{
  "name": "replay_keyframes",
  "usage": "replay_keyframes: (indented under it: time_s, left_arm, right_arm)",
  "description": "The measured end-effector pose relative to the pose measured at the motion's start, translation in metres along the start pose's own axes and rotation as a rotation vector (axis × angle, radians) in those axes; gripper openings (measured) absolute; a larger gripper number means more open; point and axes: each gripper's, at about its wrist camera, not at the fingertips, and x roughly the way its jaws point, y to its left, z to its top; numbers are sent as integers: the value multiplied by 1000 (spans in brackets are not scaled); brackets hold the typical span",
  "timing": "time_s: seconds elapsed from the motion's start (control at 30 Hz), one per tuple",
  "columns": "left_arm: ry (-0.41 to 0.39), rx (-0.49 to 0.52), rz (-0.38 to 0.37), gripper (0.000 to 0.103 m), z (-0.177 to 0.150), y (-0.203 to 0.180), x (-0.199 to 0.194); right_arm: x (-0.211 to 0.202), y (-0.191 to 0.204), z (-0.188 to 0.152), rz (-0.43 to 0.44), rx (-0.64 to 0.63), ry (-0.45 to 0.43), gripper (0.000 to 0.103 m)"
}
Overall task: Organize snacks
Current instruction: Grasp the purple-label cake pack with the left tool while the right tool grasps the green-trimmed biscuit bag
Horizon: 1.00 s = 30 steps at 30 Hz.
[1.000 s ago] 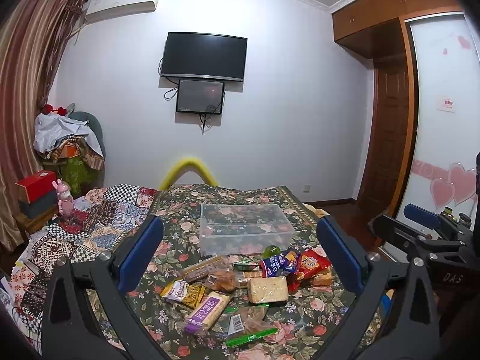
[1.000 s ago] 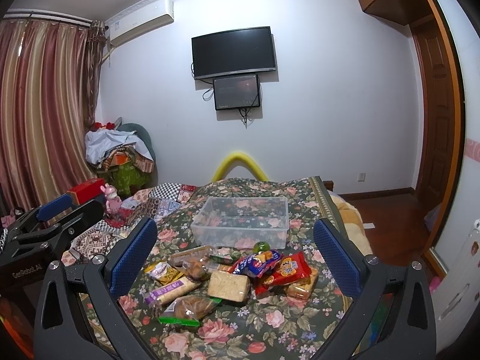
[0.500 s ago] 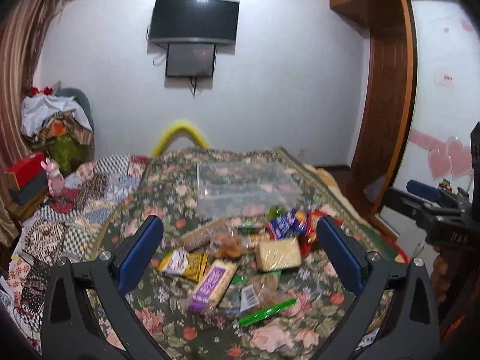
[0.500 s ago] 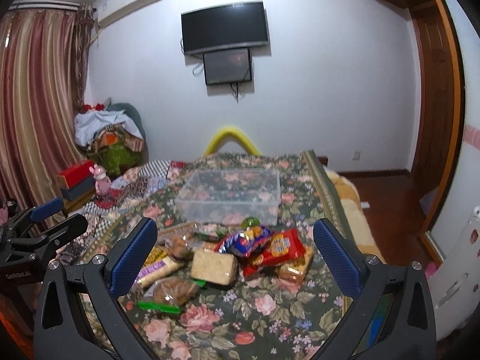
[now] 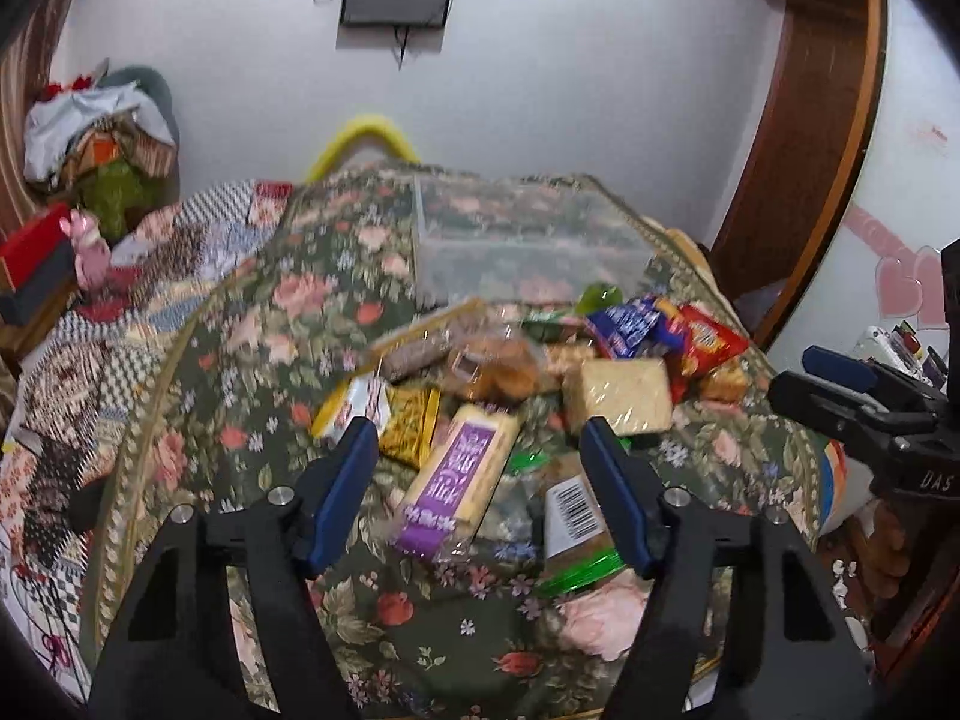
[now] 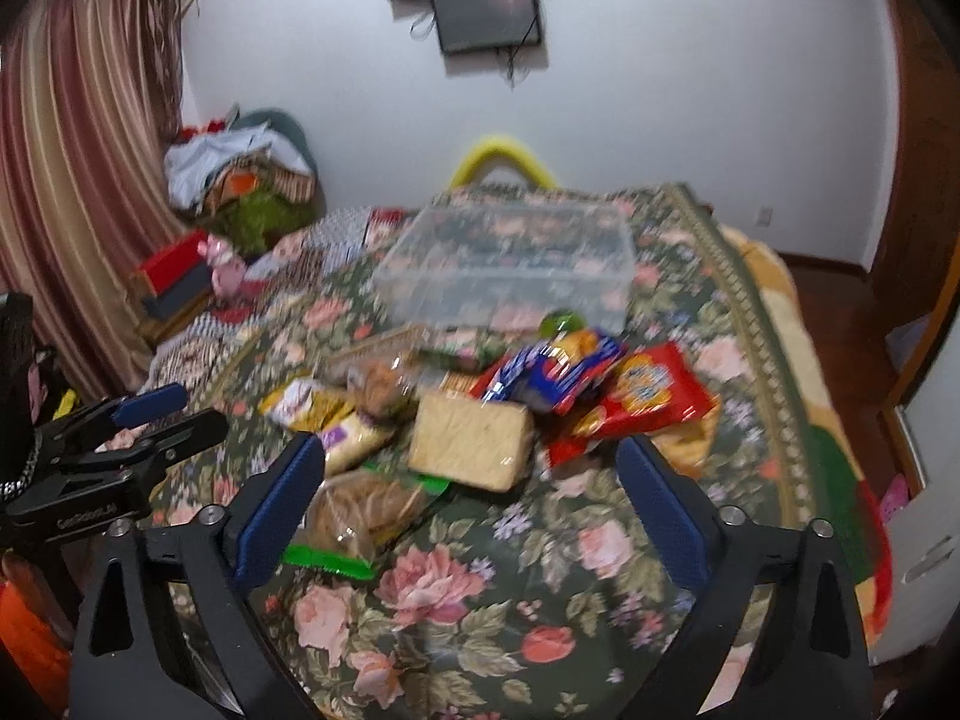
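Observation:
A pile of wrapped snacks lies on a floral cloth before a clear plastic bin. My left gripper hovers above a yellow pack with a purple label; its jaws are closing, the pads not touching the pack. My right gripper hangs over a pale square noodle block, its jaws closing slightly with nothing pressed between them. A red bag and a blue bag lie to the right. A green-edged pack lies in front.
The floral cloth covers a bed-like surface, with a patchwork quilt on its left. A red box and a heap of clothes stand at the far left. A wooden door is at the right.
Both grippers have dropped and tilted down toward the snack pile, which now looks larger. The left jaws have narrowed markedly; the right jaws narrowed a little.

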Motion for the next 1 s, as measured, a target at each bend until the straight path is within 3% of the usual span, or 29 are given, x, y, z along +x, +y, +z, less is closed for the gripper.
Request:
replay_keyframes:
  time_s: [0.17,0.53,0.73,1.0]
  left_arm:
    - [55,-11,10,62,-10,15,19]
    - [136,-16,-36,60,-24,39,44]
    - [164,-7,-61,60,-26,43,55]
    - [216,24,-95,60,-24,31,87]
  right_arm:
    - [29,14,-3,28,-10,73,95]
    - [86,42,-14,82,-3,255,93]
    - [105,41,-24,48,-7,314,91]
    - [98,26,-29,87,9,326,82]
